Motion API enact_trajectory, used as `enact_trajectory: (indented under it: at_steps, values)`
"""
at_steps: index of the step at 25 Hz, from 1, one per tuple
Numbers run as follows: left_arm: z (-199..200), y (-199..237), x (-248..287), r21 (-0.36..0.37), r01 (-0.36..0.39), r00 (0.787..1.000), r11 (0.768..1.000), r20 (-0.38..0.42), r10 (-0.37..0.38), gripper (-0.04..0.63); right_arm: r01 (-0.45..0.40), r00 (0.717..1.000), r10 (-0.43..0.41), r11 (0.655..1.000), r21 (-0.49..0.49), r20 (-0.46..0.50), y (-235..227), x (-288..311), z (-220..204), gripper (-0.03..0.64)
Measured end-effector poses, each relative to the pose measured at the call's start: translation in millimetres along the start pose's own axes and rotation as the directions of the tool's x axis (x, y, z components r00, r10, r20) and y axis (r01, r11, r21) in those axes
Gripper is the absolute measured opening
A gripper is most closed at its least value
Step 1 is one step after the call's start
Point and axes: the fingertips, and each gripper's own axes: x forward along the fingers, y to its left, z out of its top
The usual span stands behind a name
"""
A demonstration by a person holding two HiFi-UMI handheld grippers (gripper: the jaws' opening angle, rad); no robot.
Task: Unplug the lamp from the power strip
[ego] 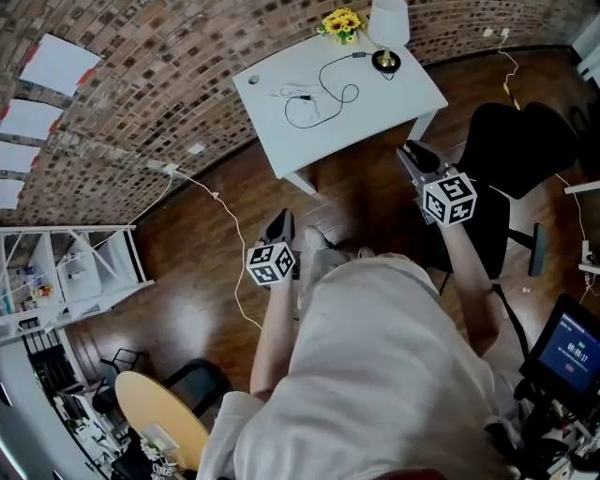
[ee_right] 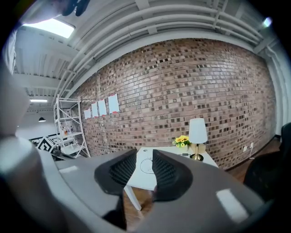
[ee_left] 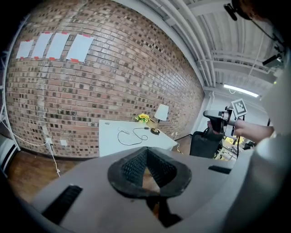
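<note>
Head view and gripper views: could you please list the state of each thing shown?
Lamp: upright on the table.
Cable: lying in loose loops on the table.
Flowers: upright beside the lamp.
Left gripper: shut, empty.
Right gripper: open, empty.

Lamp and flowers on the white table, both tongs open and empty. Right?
Not quite: the left tongs are shut, as the left gripper view shows. The right tongs are open, both are empty, and the lamp and flowers are on the white table.

The white table [ego: 398, 105] holds a lamp [ego: 388, 30], yellow flowers [ego: 341, 22] and a looped black cable [ego: 322, 79].
</note>
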Motion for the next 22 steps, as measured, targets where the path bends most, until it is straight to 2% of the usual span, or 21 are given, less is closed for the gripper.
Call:
enact_trajectory:
  at_steps: [6, 14, 22]
  values:
    - [-28, -12, -29, -0.007, -0.029, 0.999, 1.000, -0.019, 0.029, 0.005, 0.024, 0.999, -0.022, 0.998, 0.059, -0.030, -11, -23, -44, 0.098]
    - [-34, -7, -50, -0.030, -0.059, 0.998, 0.998, -0.031, 0.058, 0.005, 0.000, 0.998, 0.005, 0.997, 0.078, -0.064, 6, -20, -60, 0.097]
    - [-41, -28, -35, -0.005, 0.058, 0.996, 0.998, -0.067, -0.059, 0.005, -0.006, 0.996, 0.012, 0.997, 0.072, -0.090, 22, -14, -68, 0.097]
